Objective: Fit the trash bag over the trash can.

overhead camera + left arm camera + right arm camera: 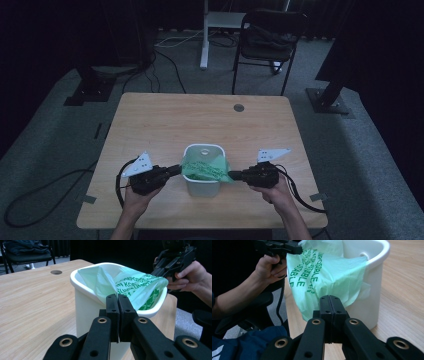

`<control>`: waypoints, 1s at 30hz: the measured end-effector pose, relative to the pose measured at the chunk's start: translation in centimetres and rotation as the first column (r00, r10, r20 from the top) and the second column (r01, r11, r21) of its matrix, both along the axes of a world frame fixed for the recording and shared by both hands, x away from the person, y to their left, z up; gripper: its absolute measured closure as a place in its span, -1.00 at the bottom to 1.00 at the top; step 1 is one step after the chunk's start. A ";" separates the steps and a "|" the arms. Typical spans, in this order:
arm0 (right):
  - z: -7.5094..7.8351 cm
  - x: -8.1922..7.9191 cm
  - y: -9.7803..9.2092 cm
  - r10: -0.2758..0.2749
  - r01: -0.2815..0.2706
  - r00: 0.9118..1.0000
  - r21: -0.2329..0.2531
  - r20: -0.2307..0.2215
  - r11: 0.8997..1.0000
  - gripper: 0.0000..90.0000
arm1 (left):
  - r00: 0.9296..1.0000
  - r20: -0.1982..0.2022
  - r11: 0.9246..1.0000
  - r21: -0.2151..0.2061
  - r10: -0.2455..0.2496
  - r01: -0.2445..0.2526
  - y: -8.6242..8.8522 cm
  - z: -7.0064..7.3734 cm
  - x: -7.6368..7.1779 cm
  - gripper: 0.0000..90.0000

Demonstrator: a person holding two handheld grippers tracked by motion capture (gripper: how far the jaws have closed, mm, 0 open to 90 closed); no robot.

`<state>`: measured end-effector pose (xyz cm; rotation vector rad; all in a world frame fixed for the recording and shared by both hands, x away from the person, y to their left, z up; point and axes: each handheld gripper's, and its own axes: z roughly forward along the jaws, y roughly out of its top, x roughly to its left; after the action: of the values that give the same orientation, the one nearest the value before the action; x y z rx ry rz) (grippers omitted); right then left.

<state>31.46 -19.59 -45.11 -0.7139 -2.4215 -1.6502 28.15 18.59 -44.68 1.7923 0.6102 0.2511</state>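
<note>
Dim grey carpet surrounds a pale wooden table [165, 120], with a dark chair [265, 42] and a white stand leg [204, 35] beyond its far edge. Near the table's front middle stands a white bin [202, 186], upright, its mouth facing up; seen from above, its rim looks slightly longer from front to back than across. A green bag [204, 169] lies across the mouth, stretched left to right between the two tools, its long axis running across the table. One edge hangs over the bin's right rim in the high view. Dark green print runs along the bag, but the low light and creases make the words hard to read in full, and the bin's inside is mostly hidden under the film.

Both forearms enter from the bottom edge and angle inward, with the hands level on either side of the bin. The left gripper [117, 302] has its jaws pressed together on a gathered fold of the bag at the near rim. The right gripper [329, 303] is likewise clamped on the bag's draped edge just outside the bin wall.
</note>
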 end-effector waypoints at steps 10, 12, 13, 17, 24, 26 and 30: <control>0.1 0.9 0.9 -0.040 0.040 0.999 -0.028 0.023 0.999 1.00 | 1.000 0.002 1.000 -0.010 0.028 -0.028 -0.3 -0.3 0.5 0.98; 0.0 1.4 0.8 -0.057 0.058 0.998 -0.031 0.021 0.998 1.00 | 0.999 0.005 0.999 -0.017 0.040 -0.040 -0.6 -0.4 1.2 0.98; 0.0 1.4 0.8 -0.057 0.058 0.998 -0.031 0.021 0.998 1.00 | 0.999 0.005 0.999 -0.017 0.040 -0.040 -0.6 -0.4 1.2 0.98; 0.0 2.7 0.7 -0.128 0.130 0.991 -0.048 0.045 0.990 1.00 | 0.997 0.004 0.997 -0.022 0.075 -0.075 -1.2 -0.5 2.5 0.89; 0.4 1.9 -0.6 -0.107 0.106 0.993 0.022 0.044 0.994 1.00 | 0.994 0.043 0.994 -0.055 0.099 -0.097 -0.1 -0.1 1.3 0.87; 0.6 1.4 -0.8 -0.079 0.077 0.995 0.040 0.055 0.996 1.00 | 0.993 0.058 0.993 -0.052 0.105 -0.102 0.4 0.2 0.7 0.90; 1.0 0.4 -0.8 -0.044 0.039 0.995 0.051 0.093 0.998 1.00 | 0.993 0.056 0.995 -0.027 0.102 -0.101 0.5 0.1 0.4 0.94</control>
<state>31.85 -20.36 -44.11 -0.6991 -2.4346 -1.7917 28.55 19.08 -44.62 1.7278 0.6614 0.3619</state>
